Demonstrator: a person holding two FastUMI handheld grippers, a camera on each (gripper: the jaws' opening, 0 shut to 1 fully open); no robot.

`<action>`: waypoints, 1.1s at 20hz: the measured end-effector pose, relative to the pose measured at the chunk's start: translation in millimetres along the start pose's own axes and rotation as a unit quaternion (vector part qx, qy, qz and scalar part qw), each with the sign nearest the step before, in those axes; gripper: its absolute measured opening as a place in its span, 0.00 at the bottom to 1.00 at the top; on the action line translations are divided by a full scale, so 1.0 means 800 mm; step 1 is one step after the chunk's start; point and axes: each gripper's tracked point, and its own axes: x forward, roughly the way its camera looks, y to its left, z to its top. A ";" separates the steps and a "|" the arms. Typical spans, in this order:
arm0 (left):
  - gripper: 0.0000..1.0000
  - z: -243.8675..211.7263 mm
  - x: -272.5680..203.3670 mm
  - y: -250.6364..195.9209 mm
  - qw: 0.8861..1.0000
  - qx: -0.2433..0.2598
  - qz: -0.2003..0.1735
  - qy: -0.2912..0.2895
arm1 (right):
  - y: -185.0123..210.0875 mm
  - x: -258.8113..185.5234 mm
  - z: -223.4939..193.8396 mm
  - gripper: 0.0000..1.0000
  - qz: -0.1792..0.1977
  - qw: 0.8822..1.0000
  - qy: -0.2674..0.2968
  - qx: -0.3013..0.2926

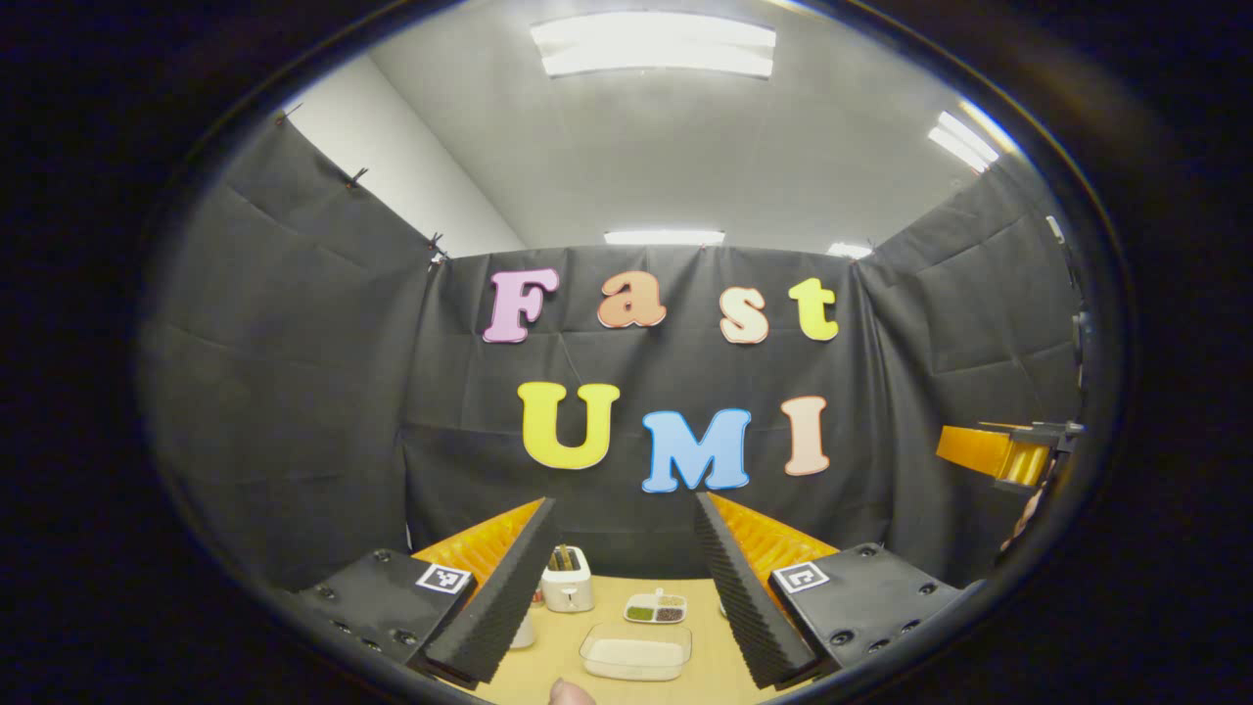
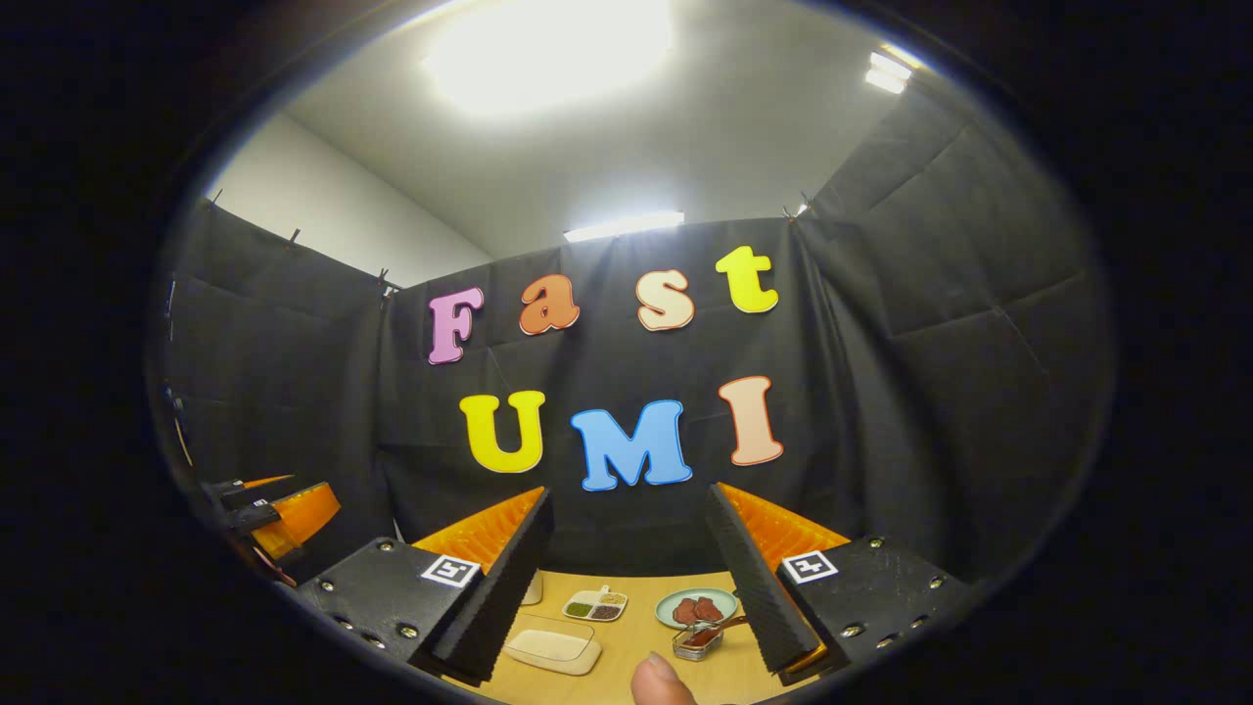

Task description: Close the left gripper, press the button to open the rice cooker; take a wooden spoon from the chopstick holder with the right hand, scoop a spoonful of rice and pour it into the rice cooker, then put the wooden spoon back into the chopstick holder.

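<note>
In the left gripper view, my left gripper (image 1: 624, 501) is held high and open, with nothing between its ribbed black fingers (image 1: 489, 597). Beyond them on the wooden table (image 1: 548, 666) stand a white chopstick holder (image 1: 568, 580) with dark handles sticking out and a clear tray of white rice (image 1: 636, 651). My right gripper (image 2: 628, 493) is open and empty too, raised above the table. The rice tray (image 2: 553, 644) lies just right of its left finger. Each gripper also appears at the edge of the other's view: the right gripper (image 1: 1008, 450) and the left gripper (image 2: 284, 514).
A small divided dish of green and dark grains (image 1: 656, 609) (image 2: 595, 605) sits behind the rice tray. A green plate with reddish-brown food (image 2: 697, 607) and a small glass box (image 2: 700, 641) lie to the right. A fingertip (image 2: 661, 681) shows at the bottom edge.
</note>
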 end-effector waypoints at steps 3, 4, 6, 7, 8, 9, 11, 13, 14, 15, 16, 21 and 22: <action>0.92 -0.008 -0.009 0.001 1.000 -0.002 0.017 0.008 | 0.002 0.004 0.000 0.96 0.003 0.999 -0.016 -0.030; 0.92 -0.009 -0.014 0.003 1.000 0.005 0.025 0.011 | 0.002 0.005 -0.003 0.96 0.005 0.999 -0.017 -0.029; 0.92 -0.003 -0.022 0.005 0.999 0.014 0.036 0.009 | 0.009 0.005 -0.014 0.96 0.019 1.000 -0.005 -0.013; 0.92 0.000 -0.022 0.005 0.999 0.015 0.040 0.005 | 0.009 0.005 -0.015 0.96 0.024 1.000 -0.003 -0.006; 0.92 0.000 -0.021 0.004 0.999 0.013 0.041 0.002 | 0.003 0.007 -0.015 0.96 0.022 1.000 -0.002 -0.001; 0.92 -0.004 -0.021 0.003 0.999 0.012 0.043 0.006 | -0.002 0.009 -0.017 0.96 0.016 1.000 0.003 0.005; 0.92 -0.010 -0.018 0.006 0.999 0.011 0.045 0.009 | 0.004 0.013 -0.023 0.96 0.025 0.999 0.011 0.023; 0.92 -0.020 -0.017 0.019 0.998 0.016 0.057 0.018 | 0.004 0.019 -0.031 0.96 0.025 0.999 0.023 0.033; 0.92 -0.022 -0.015 0.022 0.998 0.014 0.058 0.020 | 0.006 0.021 -0.039 0.96 0.026 0.999 0.030 0.037; 0.92 -0.021 -0.014 0.025 0.998 0.014 0.059 0.019 | 0.011 0.023 -0.039 0.96 0.030 0.998 0.029 0.042; 0.92 -0.025 -0.012 0.034 0.998 0.020 0.061 0.018 | 0.016 0.028 -0.038 0.96 0.028 0.998 0.027 0.046; 0.92 -0.050 0.022 0.080 0.998 0.022 0.051 0.024 | 0.050 0.050 -0.057 0.96 0.009 0.999 0.037 0.032; 0.92 -0.058 0.031 0.093 0.998 0.016 0.048 0.029 | 0.062 0.053 -0.061 0.96 0.004 0.999 0.041 0.030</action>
